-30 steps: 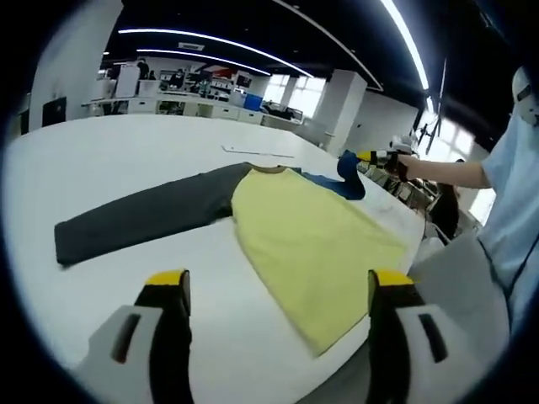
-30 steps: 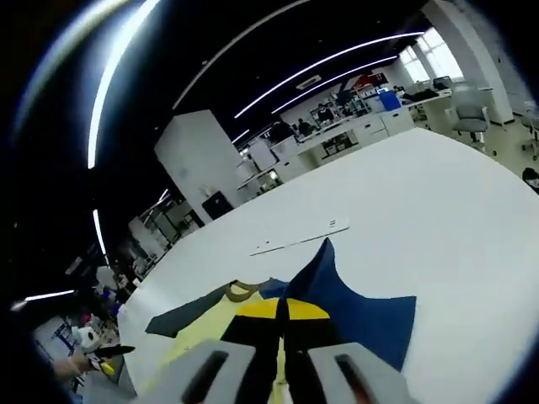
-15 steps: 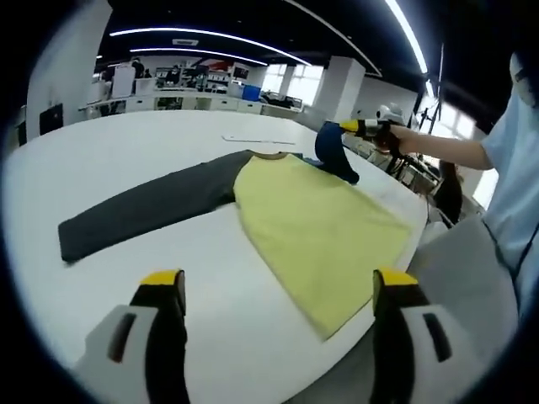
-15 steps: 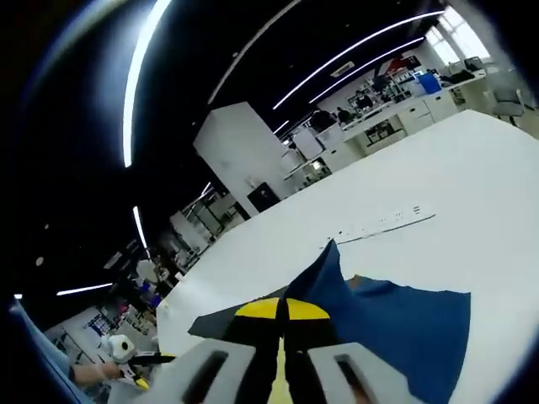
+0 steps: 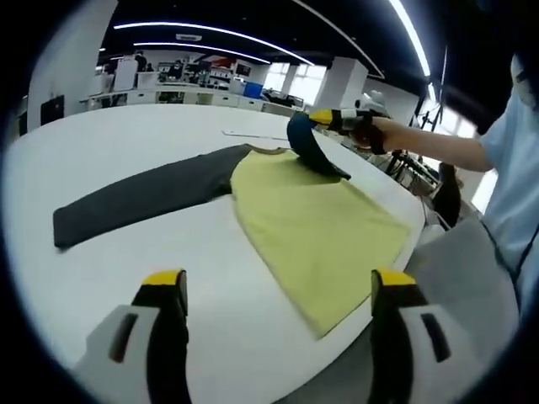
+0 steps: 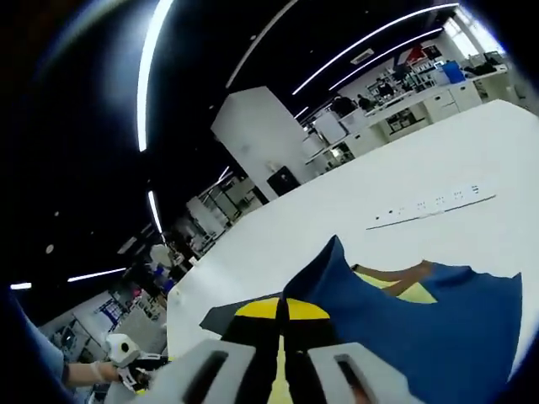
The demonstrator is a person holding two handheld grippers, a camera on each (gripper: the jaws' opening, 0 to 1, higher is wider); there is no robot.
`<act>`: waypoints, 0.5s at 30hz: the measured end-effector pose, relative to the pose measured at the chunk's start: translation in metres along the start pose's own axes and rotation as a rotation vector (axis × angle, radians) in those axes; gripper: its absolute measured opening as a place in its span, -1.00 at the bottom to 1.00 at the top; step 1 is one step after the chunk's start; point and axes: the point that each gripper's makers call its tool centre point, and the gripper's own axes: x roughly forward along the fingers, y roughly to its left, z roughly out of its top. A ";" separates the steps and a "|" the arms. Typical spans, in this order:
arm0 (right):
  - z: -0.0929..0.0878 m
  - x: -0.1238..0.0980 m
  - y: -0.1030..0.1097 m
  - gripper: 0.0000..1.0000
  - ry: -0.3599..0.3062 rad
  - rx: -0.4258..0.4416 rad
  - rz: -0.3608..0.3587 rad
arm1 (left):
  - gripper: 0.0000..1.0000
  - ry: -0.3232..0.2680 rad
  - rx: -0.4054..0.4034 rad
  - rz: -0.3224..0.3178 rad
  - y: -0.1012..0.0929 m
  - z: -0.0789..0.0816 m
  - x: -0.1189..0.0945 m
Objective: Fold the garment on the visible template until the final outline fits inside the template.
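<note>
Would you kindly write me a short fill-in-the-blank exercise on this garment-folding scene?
1. The right gripper is shut on the ____ sleeve.
2. The shirt's body is ____.
3. The dark grey sleeve lies ____ on the white table.
4. The left gripper's jaws stand ____.

Answers: blue; yellow; flat; open

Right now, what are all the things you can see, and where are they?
Shirt: one, yellow body, lying flat on the table.
Grey sleeve: one, dark grey, stretched out flat away from the shirt body.
Blue sleeve: one, dark blue, lifted off the table and held over the shirt's collar end.
Table: one, white, under the shirt.
White strip: one, thin, flat on the table beyond the collar.
Person's arm: one, light blue short sleeve, reaching in holding the right gripper.
Left gripper: one, yellow tips, open above the near table edge.
Right gripper: one, yellow tips, shut on the blue sleeve.
</note>
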 end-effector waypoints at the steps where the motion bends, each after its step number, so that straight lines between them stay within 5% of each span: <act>1: -0.002 0.005 0.001 -1.00 0.000 0.002 0.004 | 0.74 0.000 -0.001 0.000 0.000 -0.001 0.000; 15: -0.043 0.055 0.007 -1.00 0.103 -0.002 0.006 | 0.71 -0.014 -0.035 0.025 0.001 -0.005 -0.005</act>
